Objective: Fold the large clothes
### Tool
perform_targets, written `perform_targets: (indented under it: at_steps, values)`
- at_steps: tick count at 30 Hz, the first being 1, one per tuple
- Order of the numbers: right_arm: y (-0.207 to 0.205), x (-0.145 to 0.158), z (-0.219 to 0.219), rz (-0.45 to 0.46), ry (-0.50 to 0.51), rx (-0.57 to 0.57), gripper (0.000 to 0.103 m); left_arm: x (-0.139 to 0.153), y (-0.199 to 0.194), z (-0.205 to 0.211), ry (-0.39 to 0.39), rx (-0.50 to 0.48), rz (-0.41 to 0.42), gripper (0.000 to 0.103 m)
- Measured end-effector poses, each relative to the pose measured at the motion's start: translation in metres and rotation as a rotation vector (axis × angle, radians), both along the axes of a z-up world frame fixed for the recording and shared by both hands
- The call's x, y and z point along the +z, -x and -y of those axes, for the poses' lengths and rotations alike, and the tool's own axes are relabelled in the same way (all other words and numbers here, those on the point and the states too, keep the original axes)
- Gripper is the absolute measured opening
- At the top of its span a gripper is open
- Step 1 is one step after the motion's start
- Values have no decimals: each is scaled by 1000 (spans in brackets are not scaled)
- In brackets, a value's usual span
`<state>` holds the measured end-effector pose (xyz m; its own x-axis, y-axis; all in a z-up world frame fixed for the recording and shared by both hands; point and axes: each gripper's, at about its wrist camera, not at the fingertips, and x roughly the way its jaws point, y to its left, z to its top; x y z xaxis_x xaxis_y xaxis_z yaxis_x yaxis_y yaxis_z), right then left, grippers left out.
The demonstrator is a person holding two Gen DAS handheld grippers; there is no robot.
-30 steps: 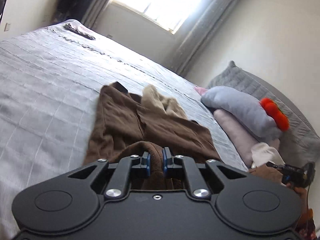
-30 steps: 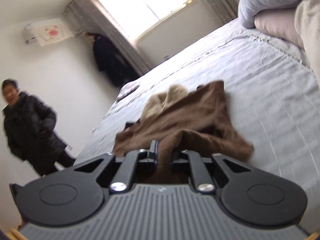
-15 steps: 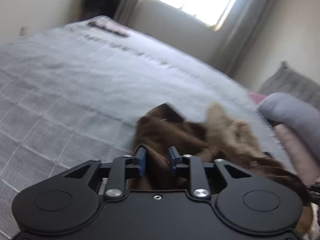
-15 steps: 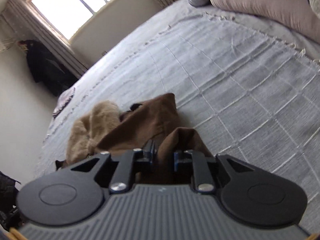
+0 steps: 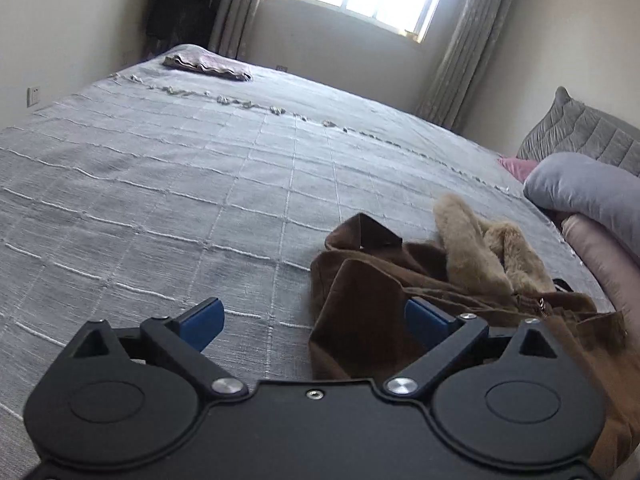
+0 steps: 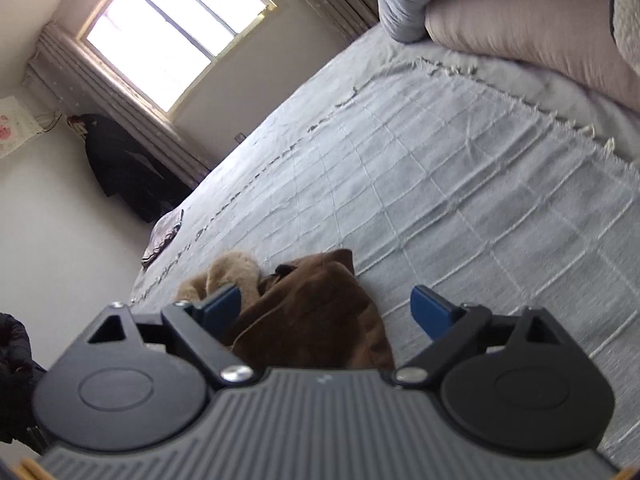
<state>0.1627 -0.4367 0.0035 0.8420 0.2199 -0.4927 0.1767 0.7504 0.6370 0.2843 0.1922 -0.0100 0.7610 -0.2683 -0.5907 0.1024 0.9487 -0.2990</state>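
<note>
A brown coat (image 5: 372, 300) with a tan fur collar (image 5: 472, 248) lies bunched and folded over on the grey quilted bed (image 5: 180, 184). My left gripper (image 5: 314, 316) is open and empty, its jaws spread wide just behind the coat's near edge. In the right wrist view the coat (image 6: 316, 312) lies just in front of my right gripper (image 6: 328, 304), which is also open and empty. The fur collar (image 6: 228, 272) shows beyond its left finger.
Grey and pink pillows (image 5: 592, 196) are stacked at the bed's right side. A folded purple cloth (image 5: 208, 66) lies at the far corner. A dark coat (image 6: 120, 172) hangs by the window curtain. A person in black (image 6: 16, 368) stands at the left edge.
Both grippers were shut on the brown coat, carried its edge over toward the collar, and have now opened and let it go. The coat lies more bunched than before.
</note>
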Motion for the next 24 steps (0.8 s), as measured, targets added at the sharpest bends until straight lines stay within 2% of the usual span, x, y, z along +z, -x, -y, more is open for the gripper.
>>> perform_targets:
  at_steps: [3, 5, 6, 7, 8, 9, 10, 11, 13, 16, 20, 24]
  values:
    - [-12, -4, -11, -47, 120, 28, 92, -13, -19, 15, -12, -40, -64, 91]
    - [-29, -16, -25, -102, 222, 58, 90, -17, -29, 26, -36, -60, -94, 65]
    - [-39, -24, -33, -127, 255, 76, 86, -18, -31, 31, -45, -67, -107, 58]
    - [-48, -32, -42, -148, 283, 87, 71, -18, -32, 36, -46, -74, -110, 43]
    - [-56, -40, -52, -165, 303, 94, 61, -15, -29, 41, -58, -71, -102, 34]
    - [-63, -47, -62, -170, 315, 107, 38, -10, -23, 46, -88, -69, -73, 28]
    - [-64, -51, -74, -163, 338, 108, 22, -3, -15, 51, -116, -72, -36, 17]
    - [-64, -50, -85, -145, 383, 98, 16, 5, -7, 55, -135, -69, 6, 16]
    - [-53, -39, -110, -86, 551, 62, 10, 24, 9, 60, -165, -48, 94, 14]
    - [-38, -17, -133, 20, 740, 2, 9, 51, 13, 65, -167, -8, 179, 13]
    - [-54, 16, -146, 127, 809, -85, 9, 80, -15, 84, -236, 62, 282, 13]
    - [-105, 38, -153, 194, 864, -182, 9, 88, -64, 96, -269, 164, 362, 13]
